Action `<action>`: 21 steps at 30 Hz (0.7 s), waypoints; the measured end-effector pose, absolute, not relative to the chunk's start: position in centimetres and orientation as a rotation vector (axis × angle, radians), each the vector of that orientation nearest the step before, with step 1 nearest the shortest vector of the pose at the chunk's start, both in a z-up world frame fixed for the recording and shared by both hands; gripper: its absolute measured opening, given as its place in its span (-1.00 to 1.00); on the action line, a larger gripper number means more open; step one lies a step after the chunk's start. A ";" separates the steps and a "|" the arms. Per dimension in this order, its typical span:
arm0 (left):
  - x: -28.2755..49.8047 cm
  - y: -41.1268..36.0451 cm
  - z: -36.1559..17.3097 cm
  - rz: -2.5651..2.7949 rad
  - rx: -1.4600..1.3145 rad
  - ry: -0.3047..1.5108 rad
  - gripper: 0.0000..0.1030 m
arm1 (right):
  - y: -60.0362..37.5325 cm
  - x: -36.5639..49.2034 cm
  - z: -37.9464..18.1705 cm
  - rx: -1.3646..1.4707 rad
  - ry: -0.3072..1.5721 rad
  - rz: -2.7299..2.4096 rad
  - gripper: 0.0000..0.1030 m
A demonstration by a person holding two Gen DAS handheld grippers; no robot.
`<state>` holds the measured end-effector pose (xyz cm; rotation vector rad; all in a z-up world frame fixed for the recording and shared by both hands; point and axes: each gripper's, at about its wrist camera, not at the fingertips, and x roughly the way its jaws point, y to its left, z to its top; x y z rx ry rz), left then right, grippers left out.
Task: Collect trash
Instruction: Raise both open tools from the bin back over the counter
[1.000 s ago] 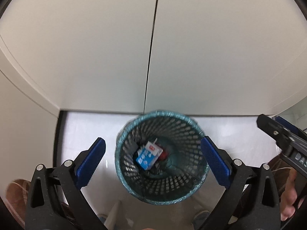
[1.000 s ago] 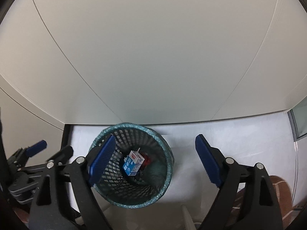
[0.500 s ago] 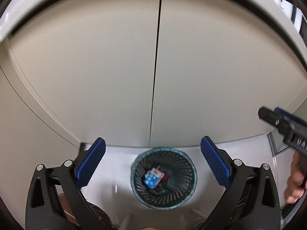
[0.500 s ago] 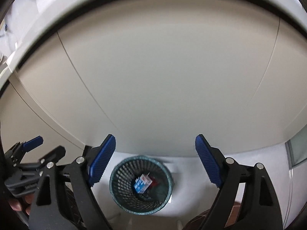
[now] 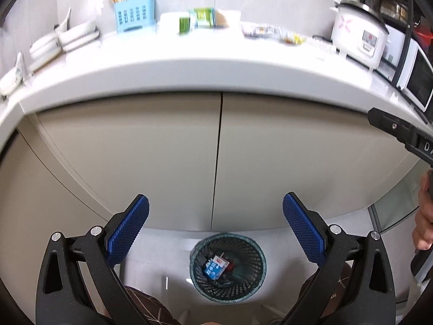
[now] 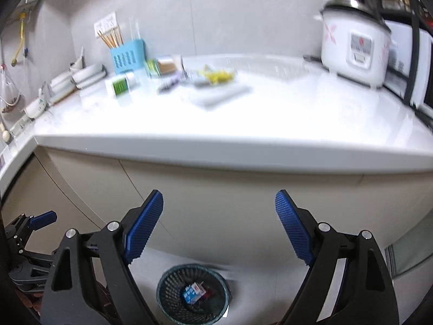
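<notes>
Both your left gripper [image 5: 215,224] and right gripper [image 6: 219,222] have fingers wide, empty. The yellow wrapper [image 6: 217,75] lies on the surface, upper centre of the right view, nearer your right hand.

A white surface [image 6: 243,124] fills the middle of the right wrist view, above beige cabinet doors [image 5: 151,157] that meet at a dark vertical seam. At the upper right of the frame a white rice cooker [image 6: 354,51] with a pink pattern stands on it, just beside a white microwave [image 5: 414,78] at the right edge. At the upper left, a light blue holder [image 6: 127,57] with wooden chopsticks [image 6: 109,38] stands against the grey wall, near stacked white dishes [image 6: 88,75]. A grey board [image 6: 219,96] lies blurred near the middle of the surface.
</notes>
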<state>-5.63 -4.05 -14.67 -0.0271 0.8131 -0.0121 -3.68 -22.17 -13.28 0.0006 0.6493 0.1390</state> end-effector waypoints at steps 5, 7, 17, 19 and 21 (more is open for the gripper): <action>-4.4 -3.4 -10.1 0.017 -0.024 0.780 0.88 | -21.7 -2.8 -8.8 -0.011 0.624 0.165 0.58; -3.6 -2.7 -8.5 0.012 -0.042 0.778 0.88 | -21.5 -2.2 -7.3 -0.023 0.621 0.162 0.58; 1.0 -0.6 -2.2 0.017 -0.040 0.762 0.89 | -21.2 3.4 -2.3 -0.029 0.657 0.192 0.58; 2.1 -0.3 -1.3 0.016 -0.043 0.763 0.89 | -21.2 4.8 -1.8 -0.037 0.669 0.194 0.58; 3.8 0.0 -0.7 0.011 -0.047 0.780 0.89 | -21.2 6.6 -1.4 -0.035 0.688 0.197 0.58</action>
